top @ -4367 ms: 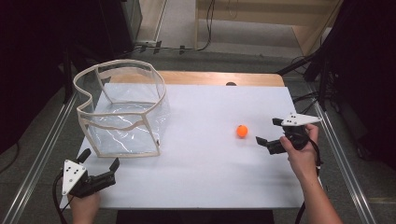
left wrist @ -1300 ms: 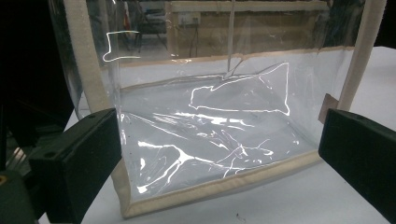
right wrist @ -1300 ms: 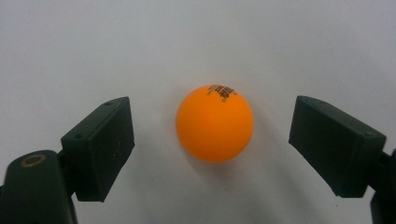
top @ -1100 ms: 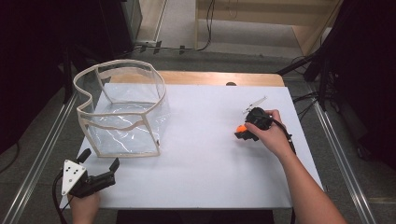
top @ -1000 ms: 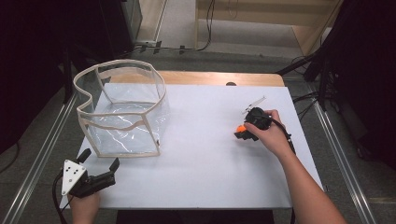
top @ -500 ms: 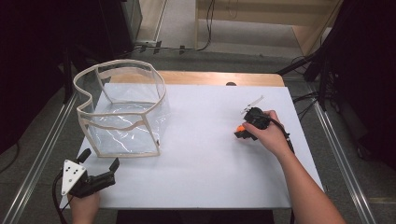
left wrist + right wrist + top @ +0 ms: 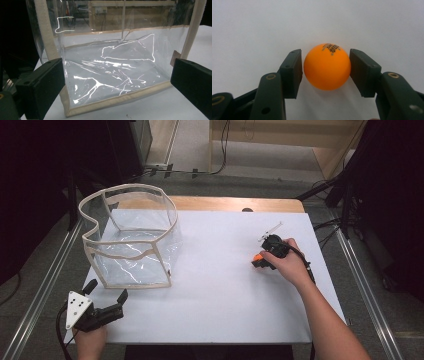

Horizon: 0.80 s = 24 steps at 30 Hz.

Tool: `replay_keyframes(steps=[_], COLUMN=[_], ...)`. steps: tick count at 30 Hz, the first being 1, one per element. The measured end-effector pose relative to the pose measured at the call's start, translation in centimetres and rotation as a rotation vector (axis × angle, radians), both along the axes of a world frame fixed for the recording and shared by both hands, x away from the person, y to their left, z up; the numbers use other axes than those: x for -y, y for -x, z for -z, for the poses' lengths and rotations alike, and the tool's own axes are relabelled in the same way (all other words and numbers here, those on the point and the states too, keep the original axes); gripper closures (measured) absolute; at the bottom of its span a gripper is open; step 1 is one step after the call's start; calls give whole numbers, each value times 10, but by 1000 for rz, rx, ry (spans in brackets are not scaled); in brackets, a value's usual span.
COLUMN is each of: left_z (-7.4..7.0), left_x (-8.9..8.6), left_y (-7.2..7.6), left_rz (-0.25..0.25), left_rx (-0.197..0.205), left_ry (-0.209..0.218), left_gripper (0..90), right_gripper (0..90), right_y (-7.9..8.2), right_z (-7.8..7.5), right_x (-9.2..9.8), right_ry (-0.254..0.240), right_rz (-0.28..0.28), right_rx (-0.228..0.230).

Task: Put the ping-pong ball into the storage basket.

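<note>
An orange ping-pong ball [image 7: 327,67] with black print lies on the white table. The two black pads of my right gripper [image 7: 325,72] touch it on either side. Its jaws have just been closing with the ball between them. From above, the right gripper [image 7: 260,261] points down at the right of the table, and a sliver of the ball [image 7: 257,257] shows under the hand. My left gripper [image 7: 106,290] rests open near the front left corner. It faces a clear plastic container [image 7: 130,240] with cream edging. Between its wide-set jaws the container wall [image 7: 112,75] stands close, untouched.
The white tabletop [image 7: 220,285] spans the middle, with a wooden strip [image 7: 235,204] along its far edge. Metal rails [image 7: 45,275] run down both sides. Dark equipment and cables stand on the floor beyond the table.
Several seconds ago my right gripper stood open to the right of the ball; it has moved left and down over it. In the last second neither hand has shifted.
</note>
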<state>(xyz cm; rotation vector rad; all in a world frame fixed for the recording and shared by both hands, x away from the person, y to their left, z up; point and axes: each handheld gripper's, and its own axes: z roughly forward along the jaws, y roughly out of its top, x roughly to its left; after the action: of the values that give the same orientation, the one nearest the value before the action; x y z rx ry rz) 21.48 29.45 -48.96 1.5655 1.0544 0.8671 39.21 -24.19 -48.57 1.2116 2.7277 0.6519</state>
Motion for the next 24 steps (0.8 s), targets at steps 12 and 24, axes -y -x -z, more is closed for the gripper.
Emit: replay_keyframes(steps=[12, 24], left_z=[0, 0], left_x=[0, 0], left_y=[0, 0], left_rz=[0, 0], left_rx=[0, 0], left_ry=[0, -1], left_gripper=[0, 0], right_gripper=[468, 473], right_y=[-1, -1], right_z=[0, -1], right_x=[1, 1], right_ry=[5, 8], right_rz=[3, -6], right_rx=[-8, -10])
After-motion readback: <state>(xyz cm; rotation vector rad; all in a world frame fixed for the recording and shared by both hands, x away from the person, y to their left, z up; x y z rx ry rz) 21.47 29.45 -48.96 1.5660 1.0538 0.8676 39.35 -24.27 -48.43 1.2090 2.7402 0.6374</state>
